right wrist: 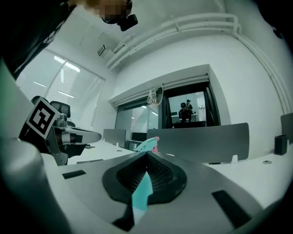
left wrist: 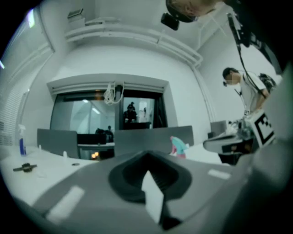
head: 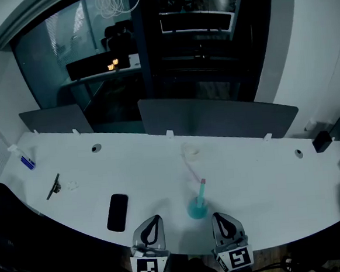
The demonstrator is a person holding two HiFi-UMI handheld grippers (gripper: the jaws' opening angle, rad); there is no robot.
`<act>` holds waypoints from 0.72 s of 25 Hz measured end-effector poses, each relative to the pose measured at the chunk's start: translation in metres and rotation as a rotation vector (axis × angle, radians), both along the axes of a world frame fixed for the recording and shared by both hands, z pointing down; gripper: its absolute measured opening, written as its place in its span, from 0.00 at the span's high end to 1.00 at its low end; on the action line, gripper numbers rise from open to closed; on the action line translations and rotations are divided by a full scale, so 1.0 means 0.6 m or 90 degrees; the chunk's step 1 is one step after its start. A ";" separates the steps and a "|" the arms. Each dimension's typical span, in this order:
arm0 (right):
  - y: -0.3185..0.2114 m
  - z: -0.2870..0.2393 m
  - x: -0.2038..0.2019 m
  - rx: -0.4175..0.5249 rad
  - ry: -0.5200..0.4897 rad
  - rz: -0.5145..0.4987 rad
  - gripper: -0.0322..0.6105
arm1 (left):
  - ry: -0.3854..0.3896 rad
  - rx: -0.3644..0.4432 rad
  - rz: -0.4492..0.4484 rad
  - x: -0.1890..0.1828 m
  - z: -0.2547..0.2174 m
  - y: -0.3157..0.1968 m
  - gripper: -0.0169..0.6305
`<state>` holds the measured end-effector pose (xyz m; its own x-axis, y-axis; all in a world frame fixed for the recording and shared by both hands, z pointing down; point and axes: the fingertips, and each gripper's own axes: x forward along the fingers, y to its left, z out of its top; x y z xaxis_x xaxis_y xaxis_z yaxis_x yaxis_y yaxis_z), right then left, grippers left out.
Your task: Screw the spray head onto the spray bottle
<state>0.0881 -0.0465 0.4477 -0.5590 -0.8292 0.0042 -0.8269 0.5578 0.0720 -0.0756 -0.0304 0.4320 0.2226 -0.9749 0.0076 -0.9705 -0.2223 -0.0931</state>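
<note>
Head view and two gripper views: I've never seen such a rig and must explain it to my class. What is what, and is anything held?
No robot here: a person holds a two-jaw gripper in each hand. The head view looks down from the person's head on a white table. The left gripper and right gripper sit at its near edge, both shut and empty. Each gripper view comes from a camera riding on that gripper, looking along its jaws. On the table are a teal spray head beyond the grippers, a black phone and a black tool further left.
</note>
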 end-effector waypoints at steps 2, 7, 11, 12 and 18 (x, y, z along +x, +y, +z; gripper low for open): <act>0.027 -0.005 -0.003 0.009 -0.003 0.027 0.95 | -0.018 0.003 0.013 -0.001 -0.003 0.024 0.97; 0.130 -0.024 -0.017 0.023 -0.002 0.091 0.95 | -0.040 0.019 0.079 0.002 -0.014 0.110 0.97; 0.229 -0.021 -0.042 0.026 0.010 0.126 0.95 | -0.027 0.026 0.109 -0.013 -0.015 0.188 0.97; 0.254 -0.019 -0.047 0.025 0.012 0.134 0.95 | -0.023 0.027 0.113 -0.018 -0.014 0.207 0.97; 0.363 -0.014 -0.053 0.016 0.011 0.180 0.95 | -0.019 0.019 0.135 -0.032 -0.011 0.291 0.97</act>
